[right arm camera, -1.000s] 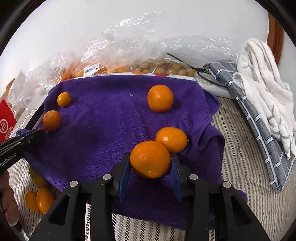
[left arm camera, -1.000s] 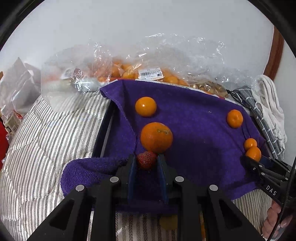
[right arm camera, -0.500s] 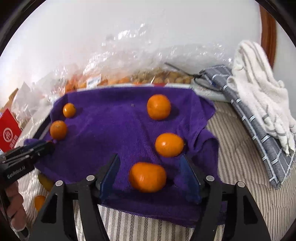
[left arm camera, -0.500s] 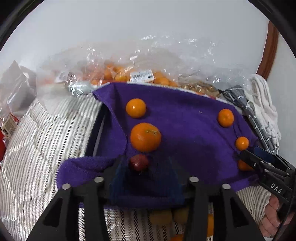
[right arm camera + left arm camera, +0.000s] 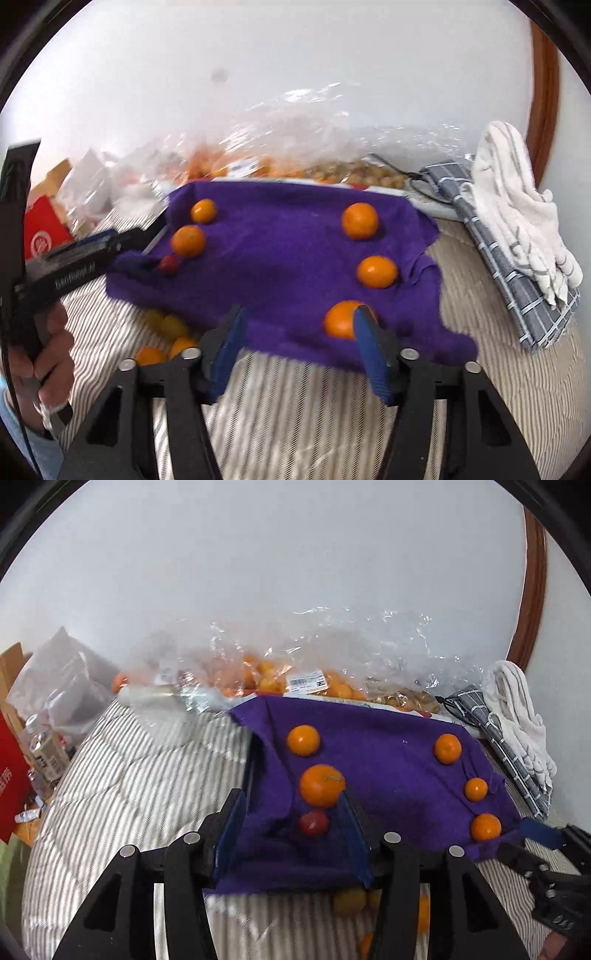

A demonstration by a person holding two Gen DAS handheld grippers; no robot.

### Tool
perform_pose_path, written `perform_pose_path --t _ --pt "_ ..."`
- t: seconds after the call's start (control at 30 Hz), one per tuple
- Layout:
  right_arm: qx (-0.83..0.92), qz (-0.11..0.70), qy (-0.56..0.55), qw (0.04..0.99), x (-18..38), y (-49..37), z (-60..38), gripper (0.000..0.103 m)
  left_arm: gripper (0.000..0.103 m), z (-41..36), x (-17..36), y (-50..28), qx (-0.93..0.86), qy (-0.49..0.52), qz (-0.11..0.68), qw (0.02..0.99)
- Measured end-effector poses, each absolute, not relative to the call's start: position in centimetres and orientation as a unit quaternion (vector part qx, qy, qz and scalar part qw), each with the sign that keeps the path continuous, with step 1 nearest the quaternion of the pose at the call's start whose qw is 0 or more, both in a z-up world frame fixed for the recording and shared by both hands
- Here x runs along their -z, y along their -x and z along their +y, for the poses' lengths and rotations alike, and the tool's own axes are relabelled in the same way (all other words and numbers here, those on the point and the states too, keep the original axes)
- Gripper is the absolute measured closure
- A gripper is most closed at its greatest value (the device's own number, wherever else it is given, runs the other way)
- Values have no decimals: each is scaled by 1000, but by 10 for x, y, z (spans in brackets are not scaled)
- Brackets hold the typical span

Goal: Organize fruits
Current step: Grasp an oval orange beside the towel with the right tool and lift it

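Note:
A purple towel (image 5: 388,775) (image 5: 288,258) lies on striped bedding. Along its left side sit a small orange (image 5: 303,740), a bigger orange (image 5: 322,785) and a small red fruit (image 5: 314,822) (image 5: 169,264). Three oranges line its right side, the nearest one (image 5: 341,319) (image 5: 485,827) by the front edge. My left gripper (image 5: 290,801) hangs open above and behind the red fruit, touching nothing. My right gripper (image 5: 299,312) is raised with its jaws closing on nothing. Its right finger partly hides the nearest orange.
Clear plastic bags of oranges (image 5: 295,679) lie against the wall behind the towel. A white towel (image 5: 517,221) on a grey checked cloth (image 5: 524,306) sits at the right. Loose yellow and orange fruits (image 5: 170,325) lie on the bedding in front. A red box (image 5: 40,229) stands at the left.
The left gripper let go of the red fruit and the right one let go of its orange. Both pulled back and up, leaving the fruits on the towel.

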State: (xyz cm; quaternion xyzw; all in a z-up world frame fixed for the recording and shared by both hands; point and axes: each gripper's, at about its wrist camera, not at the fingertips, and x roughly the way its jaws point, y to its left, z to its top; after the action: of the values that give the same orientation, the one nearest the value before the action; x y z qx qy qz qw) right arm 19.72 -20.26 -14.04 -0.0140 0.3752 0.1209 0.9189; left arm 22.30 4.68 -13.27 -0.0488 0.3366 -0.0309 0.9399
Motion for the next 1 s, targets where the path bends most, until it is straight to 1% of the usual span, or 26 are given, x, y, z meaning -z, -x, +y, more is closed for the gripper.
perform_pose_path --t 0.07,0.3,0.5,0.67,0.77,0.93,1.0 --pt "-130 380 25 916 144 -191 -193 55 54 57 134 -209 37 48 341 938" --pt "-201 409 50 889 163 -182 -154 55 54 82 143 -166 29 -10 350 936" --pt "-212 418 92 879 174 -179 -128 55 54 105 158 -152 46 24 362 931" --pt "-205 427 91 876 180 -185 -122 56 54 112 170 -155 42 39 382 922" --pt "-208 435 91 871 185 -190 -119 56 54 114 171 -153 46 53 377 924" --pt "-212 444 69 868 195 -195 -119 63 54 111 179 -154 33 42 389 920" --pt "-210 433 68 874 196 -194 -119 70 54 108 180 -154 38 35 394 918"
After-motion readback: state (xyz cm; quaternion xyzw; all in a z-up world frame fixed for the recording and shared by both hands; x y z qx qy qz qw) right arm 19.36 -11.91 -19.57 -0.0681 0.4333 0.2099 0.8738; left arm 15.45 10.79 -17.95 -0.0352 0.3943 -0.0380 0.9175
